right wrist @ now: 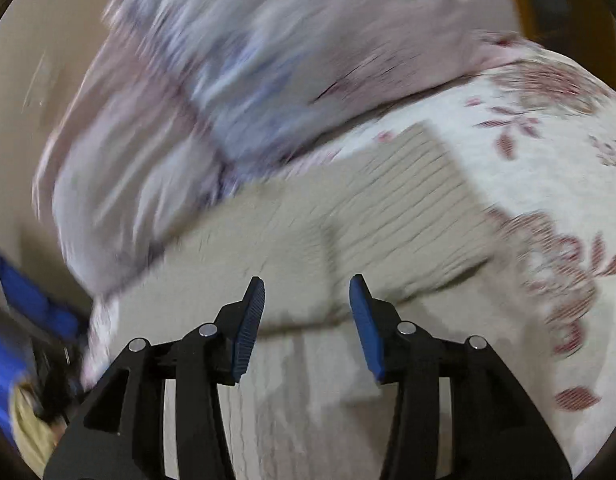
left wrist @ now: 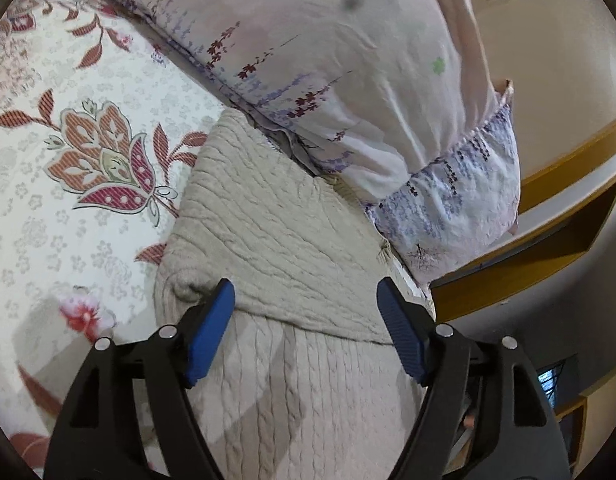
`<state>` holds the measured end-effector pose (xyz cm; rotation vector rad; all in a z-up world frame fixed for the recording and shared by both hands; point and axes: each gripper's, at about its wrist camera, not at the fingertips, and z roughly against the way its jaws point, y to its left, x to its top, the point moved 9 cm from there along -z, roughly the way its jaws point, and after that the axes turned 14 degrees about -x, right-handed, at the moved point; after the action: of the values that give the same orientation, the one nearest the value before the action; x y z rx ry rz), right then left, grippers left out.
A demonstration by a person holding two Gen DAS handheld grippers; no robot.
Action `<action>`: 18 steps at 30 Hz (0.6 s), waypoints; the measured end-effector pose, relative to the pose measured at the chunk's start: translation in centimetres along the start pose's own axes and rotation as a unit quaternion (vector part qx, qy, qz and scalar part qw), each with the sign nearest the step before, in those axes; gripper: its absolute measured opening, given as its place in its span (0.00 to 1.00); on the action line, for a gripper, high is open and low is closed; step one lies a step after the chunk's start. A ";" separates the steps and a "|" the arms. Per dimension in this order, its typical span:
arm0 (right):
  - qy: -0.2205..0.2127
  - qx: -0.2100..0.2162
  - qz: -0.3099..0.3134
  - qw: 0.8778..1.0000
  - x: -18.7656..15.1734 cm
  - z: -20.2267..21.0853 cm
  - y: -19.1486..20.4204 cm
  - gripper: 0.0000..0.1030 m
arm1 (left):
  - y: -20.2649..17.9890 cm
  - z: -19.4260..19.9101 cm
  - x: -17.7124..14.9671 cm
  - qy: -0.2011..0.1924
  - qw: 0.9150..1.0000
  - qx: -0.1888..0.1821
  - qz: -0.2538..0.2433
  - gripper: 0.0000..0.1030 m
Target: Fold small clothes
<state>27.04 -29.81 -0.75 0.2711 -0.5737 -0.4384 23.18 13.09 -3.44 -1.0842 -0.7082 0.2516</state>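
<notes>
Grippers, left gripper (left wrist: 306,304) and right gripper (right wrist: 306,308), are hovering apart over the sweater (left wrist: 268,220); its fold (left wrist: 315,322), seemingly loose in the blur, risks slipping open.

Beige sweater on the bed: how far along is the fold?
One fold looks made: an upper layer of the beige sweater lies across its lower cable-knit part. Nothing is in hand; the left claw and right claw are open above it. Any remaining folds are left.
</notes>
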 end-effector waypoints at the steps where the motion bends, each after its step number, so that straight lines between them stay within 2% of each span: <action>1: 0.008 0.006 -0.010 1.000 0.3 -0.2 -0.2 0.45 | -0.2 0.2 -0.2 0.003 1.000 0.001 -0.006 0.71; 4: 0.041 0.018 -0.022 0.999 0.3 -1.7 0.0 0.41 | -0.6 0.7 -0.9 0.015 0.999 0.011 -0.031 0.71; 10: 0.080 0.012 0.013 0.997 -0.6 -4.6 2.1 0.38 | -0.9 0.7 -2.1 0.036 0.995 0.045 -0.077 0.71; 12: 0.086 0.006 0.023 0.996 -1.0 -5.1 2.3 0.35 | -0.7 0.4 -2.3 0.043 0.995 0.053 -0.078 0.71; 14: 0.081 0.004 0.041 0.996 -1.1 -5.2 2.8 0.27 | -0.3 0.3 -2.5 0.046 0.995 0.054 -0.074 0.71; 15: 0.082 0.004 0.050 0.995 -1.4 -5.2 3.2 0.20 | -0.1 0.2 -2.5 0.048 0.995 0.056 -0.071 0.71; 18: 0.077 0.009 0.074 0.994 -1.5 -5.0 3.7 0.09 | 0.4 -0.1 -2.5 0.052 0.994 0.062 -0.068 0.71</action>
<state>29.98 -25.26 -4.11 0.2748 -0.4438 -0.2668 21.39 11.91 -4.87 -0.9210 -0.6616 0.1206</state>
